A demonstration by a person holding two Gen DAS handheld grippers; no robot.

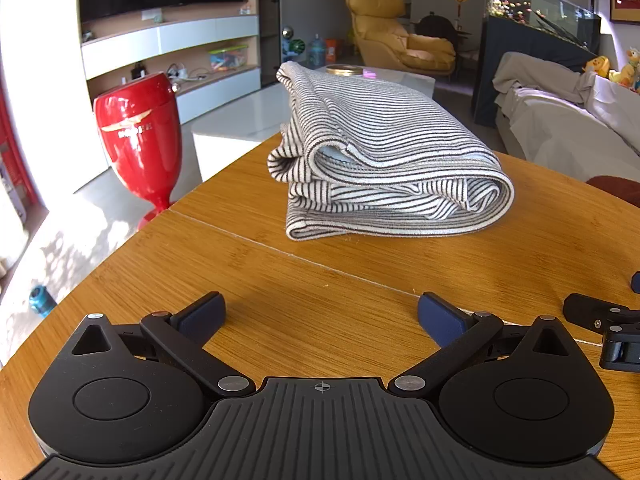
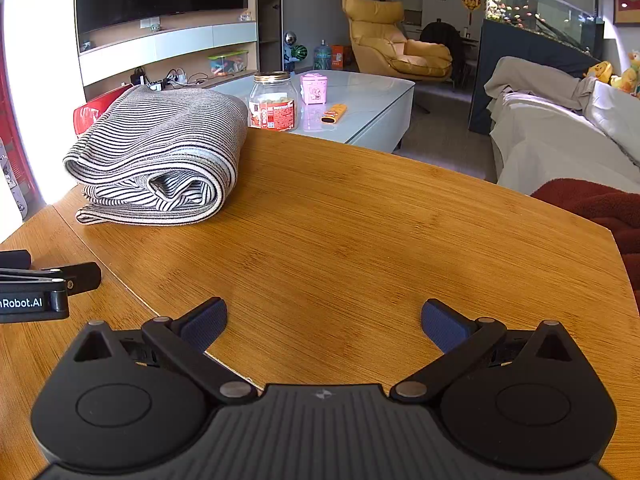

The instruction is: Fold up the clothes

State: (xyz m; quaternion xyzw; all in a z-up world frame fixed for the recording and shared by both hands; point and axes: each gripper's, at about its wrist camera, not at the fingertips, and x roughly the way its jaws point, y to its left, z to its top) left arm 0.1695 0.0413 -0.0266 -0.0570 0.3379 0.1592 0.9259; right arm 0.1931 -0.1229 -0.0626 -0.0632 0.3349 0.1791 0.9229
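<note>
A black-and-white striped garment (image 1: 384, 160) lies folded in a thick bundle on the wooden table (image 1: 280, 280), toward its far edge. In the right wrist view the same garment (image 2: 160, 152) sits at the far left of the table (image 2: 360, 220). My left gripper (image 1: 320, 316) is open and empty, low over the table, well short of the garment. My right gripper (image 2: 324, 322) is open and empty over bare wood, to the right of the garment. Each gripper shows at the edge of the other's view: the right one (image 1: 608, 320), the left one (image 2: 40, 288).
A red goblet-shaped stool (image 1: 140, 136) stands on the floor left of the table. A white coffee table (image 2: 360, 100) beyond holds a glass jar (image 2: 274, 100) and a pink box (image 2: 314, 88). A covered sofa (image 2: 560, 140) and a dark red cushion (image 2: 600, 208) lie to the right.
</note>
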